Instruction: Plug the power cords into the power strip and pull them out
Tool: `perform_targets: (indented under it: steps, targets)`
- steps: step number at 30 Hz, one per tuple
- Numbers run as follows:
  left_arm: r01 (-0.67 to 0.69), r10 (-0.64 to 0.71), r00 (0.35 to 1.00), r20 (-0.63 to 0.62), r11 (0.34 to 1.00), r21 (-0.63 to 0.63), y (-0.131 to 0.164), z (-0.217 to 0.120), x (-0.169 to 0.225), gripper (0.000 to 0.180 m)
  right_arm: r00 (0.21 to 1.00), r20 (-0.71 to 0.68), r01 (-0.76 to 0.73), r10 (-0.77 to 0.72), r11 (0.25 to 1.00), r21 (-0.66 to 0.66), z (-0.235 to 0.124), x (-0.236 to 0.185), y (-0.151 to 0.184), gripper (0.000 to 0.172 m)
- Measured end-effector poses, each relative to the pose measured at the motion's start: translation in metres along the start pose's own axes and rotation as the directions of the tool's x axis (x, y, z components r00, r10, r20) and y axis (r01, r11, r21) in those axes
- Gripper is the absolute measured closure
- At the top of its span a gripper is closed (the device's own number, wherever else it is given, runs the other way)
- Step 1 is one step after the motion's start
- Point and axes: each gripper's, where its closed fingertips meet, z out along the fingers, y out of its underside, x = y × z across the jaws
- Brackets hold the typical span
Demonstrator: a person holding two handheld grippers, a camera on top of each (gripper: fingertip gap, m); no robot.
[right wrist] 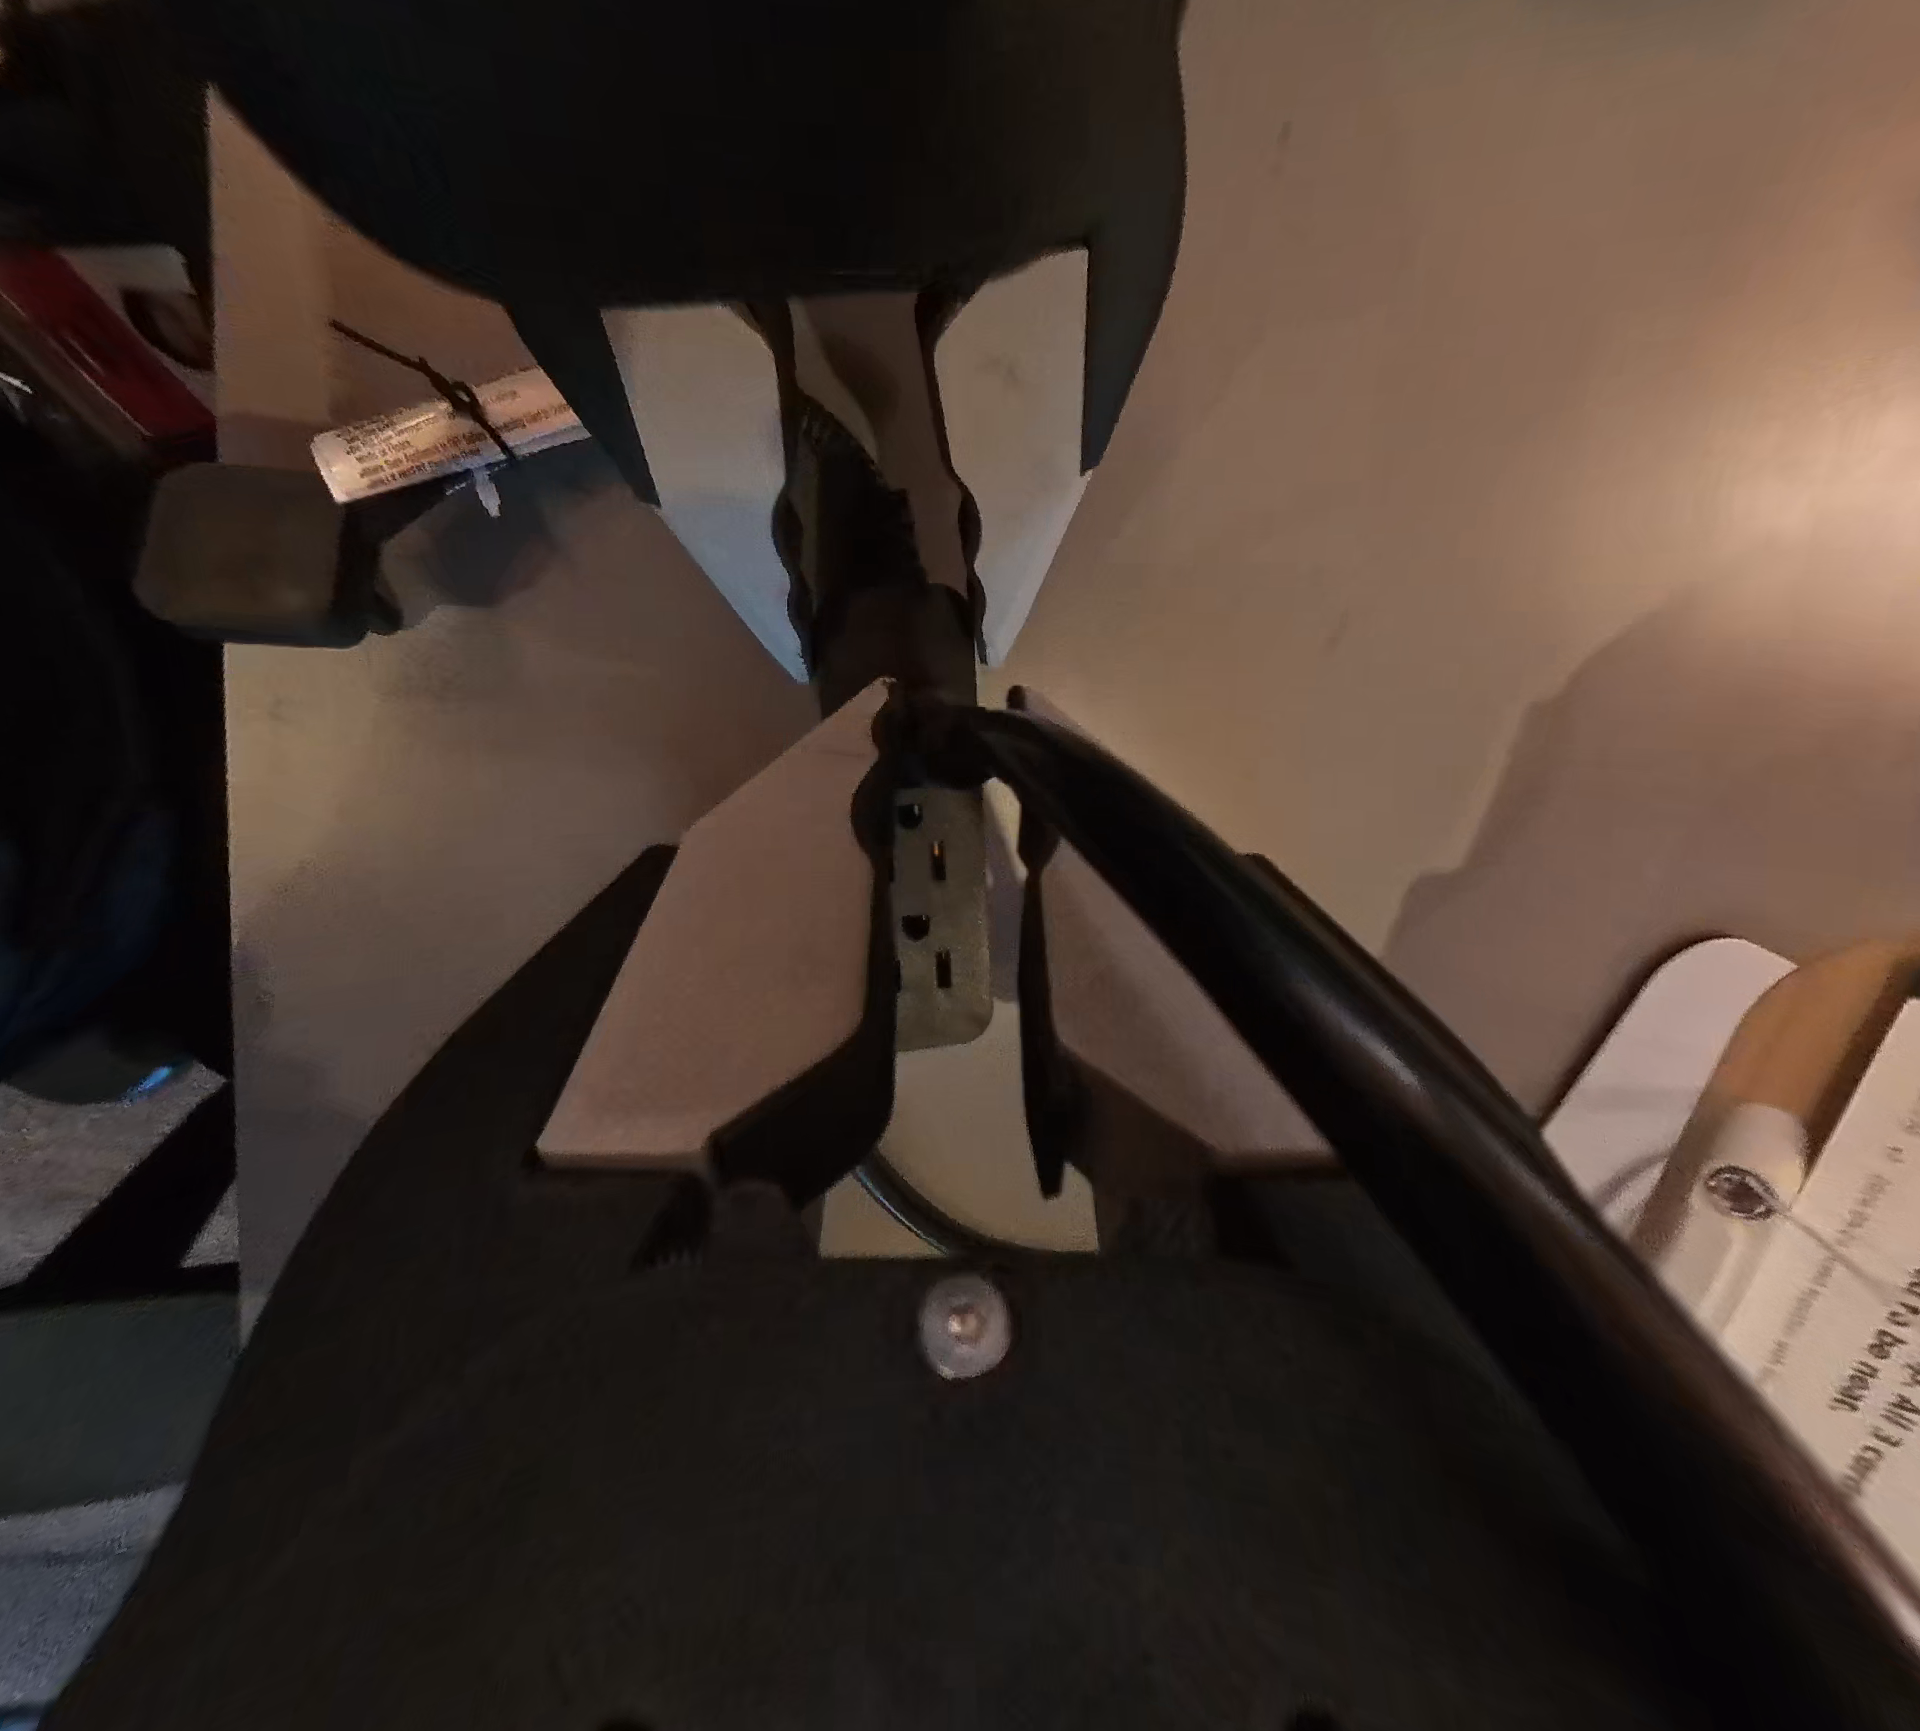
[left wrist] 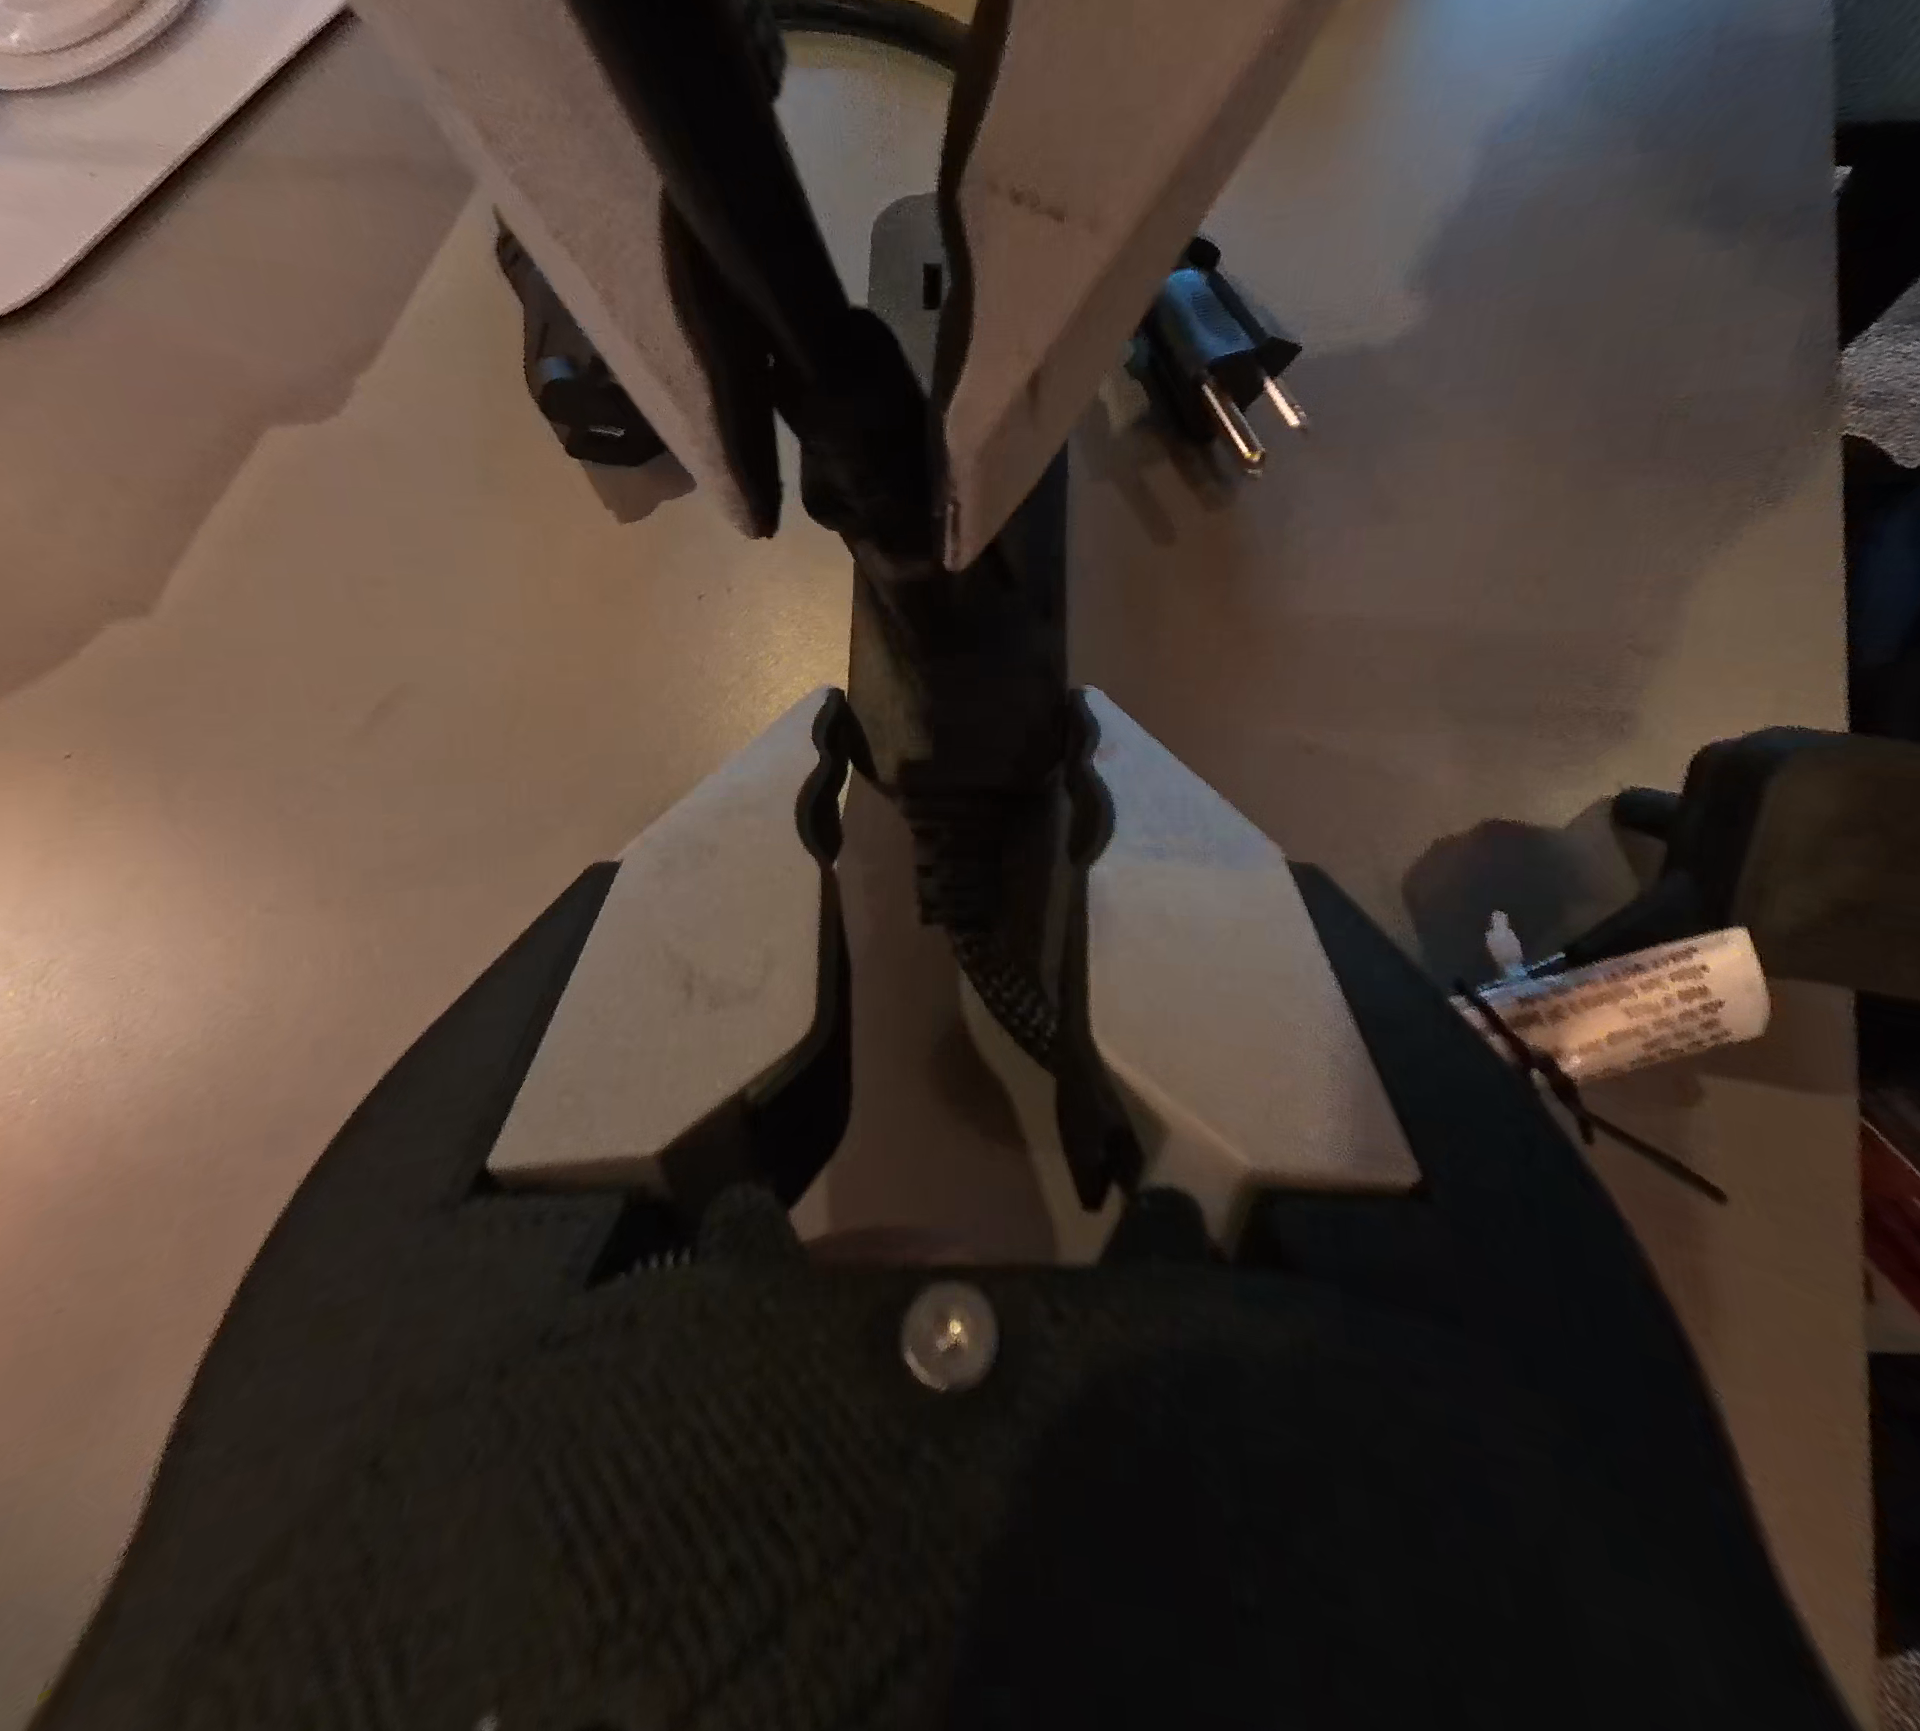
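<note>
Here your left gripper (left wrist: 956,746) clamped the long black-and-grey power strip (left wrist: 961,642) at 12 o'clock; your right gripper (right wrist: 940,725) pinched the stiff black moulded plug (right wrist: 935,731) seated in it. Looked rigid; grip the plug body, not its thick cord (right wrist: 1247,933).

1. The pale beige tabletop (left wrist: 312,746) looks smooth and matt, with a soft sheen where light falls.
2. The grey power strip (right wrist: 938,933) has a dull, metal-like face.
3. The thick black cord (right wrist: 1299,985) is glossy, smooth plastic or rubber.
4. The loose black plug (left wrist: 1210,341) has matt ribbed plastic and shiny bare metal prongs.
5. The left gripper (left wrist: 956,746) has matt off-white fingers (left wrist: 717,954) with wavy black rubbery pads and a finely ribbed black plastic body.
6. The white paper-like tag (left wrist: 1621,1006) is slightly glossy.
7. The black braided cord (left wrist: 997,933) between the fingers looks woven and rough.
</note>
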Motion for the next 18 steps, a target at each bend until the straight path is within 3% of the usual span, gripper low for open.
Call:
perform_targets:
  steps: [5, 7, 8, 11, 18]
  targets:
    - [0.003, -0.003, 1.000, 0.001, 1.000, 0.000, 0.000, -0.001, 0.000, 0.141, 1.000, 0.013, 0.003, -0.003, 1.000, 0.018, 0.000, -0.001, -0.001, 0.155]
    - [0.004, -0.004, 1.000, 0.001, 1.000, 0.000, 0.000, -0.001, 0.000, 0.141, 0.999, 0.049, -0.014, 0.013, 0.999, 0.033, 0.002, -0.006, 0.001, 0.128]
    - [0.006, -0.006, 1.000, 0.000, 1.000, 0.000, 0.000, -0.002, 0.000, 0.141, 0.998, 0.057, -0.026, 0.023, 0.999, 0.045, 0.002, -0.007, 0.002, 0.126]
    - [0.008, -0.008, 1.000, -0.001, 1.000, -0.001, 0.000, -0.002, 0.000, 0.141, 0.999, 0.050, -0.029, 0.022, 0.991, 0.133, 0.001, -0.009, 0.002, 0.136]
    - [0.010, -0.010, 1.000, -0.001, 1.000, -0.001, 0.000, -0.002, 0.001, 0.141, 1.000, -0.020, -0.002, 0.004, 0.996, 0.086, 0.004, -0.004, 0.016, 0.150]
